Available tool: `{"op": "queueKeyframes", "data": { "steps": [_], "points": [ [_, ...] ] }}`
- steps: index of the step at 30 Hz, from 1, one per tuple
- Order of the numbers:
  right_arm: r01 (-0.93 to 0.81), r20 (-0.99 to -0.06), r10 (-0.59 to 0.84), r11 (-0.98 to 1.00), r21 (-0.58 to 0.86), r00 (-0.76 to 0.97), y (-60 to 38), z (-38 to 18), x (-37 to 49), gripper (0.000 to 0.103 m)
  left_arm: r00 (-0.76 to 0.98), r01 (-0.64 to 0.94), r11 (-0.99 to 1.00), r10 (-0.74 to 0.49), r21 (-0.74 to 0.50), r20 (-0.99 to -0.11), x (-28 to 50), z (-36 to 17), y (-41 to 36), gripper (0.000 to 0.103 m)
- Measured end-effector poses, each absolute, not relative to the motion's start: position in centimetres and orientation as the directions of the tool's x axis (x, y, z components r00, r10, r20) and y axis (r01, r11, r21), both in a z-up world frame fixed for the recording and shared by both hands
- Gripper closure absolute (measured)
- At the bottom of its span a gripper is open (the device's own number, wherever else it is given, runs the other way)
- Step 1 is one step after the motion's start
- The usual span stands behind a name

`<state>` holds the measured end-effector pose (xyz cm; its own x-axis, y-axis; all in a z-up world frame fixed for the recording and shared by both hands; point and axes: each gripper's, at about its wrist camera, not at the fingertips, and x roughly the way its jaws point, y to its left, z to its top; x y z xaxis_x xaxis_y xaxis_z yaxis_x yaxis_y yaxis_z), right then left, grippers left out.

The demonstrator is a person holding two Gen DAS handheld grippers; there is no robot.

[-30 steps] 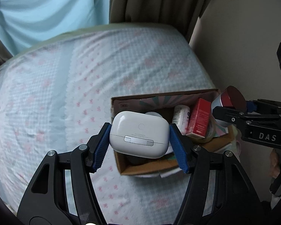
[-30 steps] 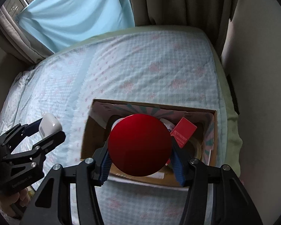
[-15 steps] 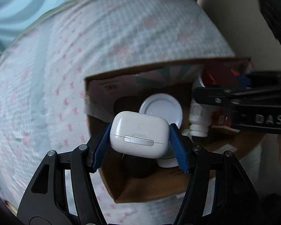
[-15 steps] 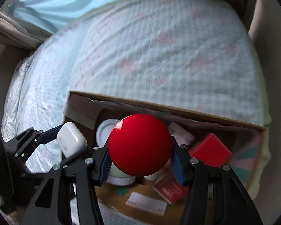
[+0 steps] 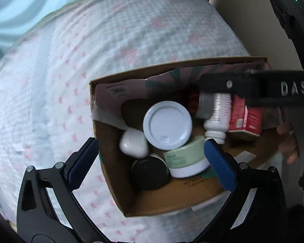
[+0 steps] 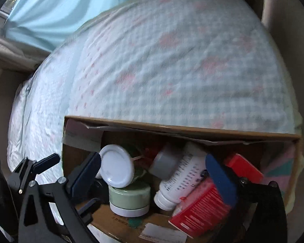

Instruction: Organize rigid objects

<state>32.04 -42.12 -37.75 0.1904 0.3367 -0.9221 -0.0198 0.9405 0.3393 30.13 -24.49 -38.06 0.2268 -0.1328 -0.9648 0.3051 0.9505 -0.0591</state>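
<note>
Both grippers hung over the open cardboard box (image 5: 115, 184) that sat on the checked bedspread (image 5: 131, 30), near the bed's right edge. The left gripper (image 5: 152, 158) was opening, its blue pads wide apart with nothing pressed between them; the white earbud case (image 5: 133, 143) lay released in the box's near-left corner, touching the white round lid (image 5: 167, 125). A black round jar (image 5: 150, 173) sat just in front of the case, beside a pale green jar (image 5: 185, 161) lying against the lid's near edge. The right gripper (image 6: 152, 174) was likewise opening, with no object clamped; a grey-bodied, red-capped container (image 6: 165, 163) lay loose on its side in the box's middle, though blur made its red end hard to read. Alongside it lay a white bottle (image 6: 180, 180), cap toward the near wall, and a red carton (image 6: 200, 206) toward the box's right end, a second red carton (image 6: 245, 167) behind it. In the right wrist view the left gripper's black frame stood outside the box's left wall. Part of a hand (image 5: 289, 141) showed in the left wrist view at the box's right end.
</note>
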Motion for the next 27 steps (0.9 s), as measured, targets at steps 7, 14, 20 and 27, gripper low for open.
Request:
{"op": "queueKeyframes", "data": {
  "steps": [7, 14, 20, 27],
  "points": [
    [0.023, -0.921, 0.323, 0.942, 0.335, 0.217, -42.5, -36.7, 31.1, 0.000, 0.248, 0.248, 0.967, -0.127, -0.064, -0.960, 29.1, -36.7, -22.4, 0.000],
    [0.043, -0.915, 0.342, 0.933, 0.358, 0.212, -42.2, -35.4, 30.0, 0.000, 0.272, 0.215, 0.974, -0.136, -0.078, -0.953, 28.7, -35.2, -21.5, 0.000],
    [0.062, -0.908, 0.340, 0.929, 0.365, 0.244, -42.4, -33.1, 28.4, 0.000, 0.314, 0.255, 0.966, -0.112, -0.030, -0.943, 27.7, -32.6, -21.7, 0.000],
    [0.080, -0.906, 0.312, 0.934, 0.347, 0.285, -41.4, -29.3, 26.1, 0.000, 0.374, 0.273, 0.961, -0.139, -0.034, -0.917, 25.7, -27.7, -19.9, 0.000]
  ]
}}
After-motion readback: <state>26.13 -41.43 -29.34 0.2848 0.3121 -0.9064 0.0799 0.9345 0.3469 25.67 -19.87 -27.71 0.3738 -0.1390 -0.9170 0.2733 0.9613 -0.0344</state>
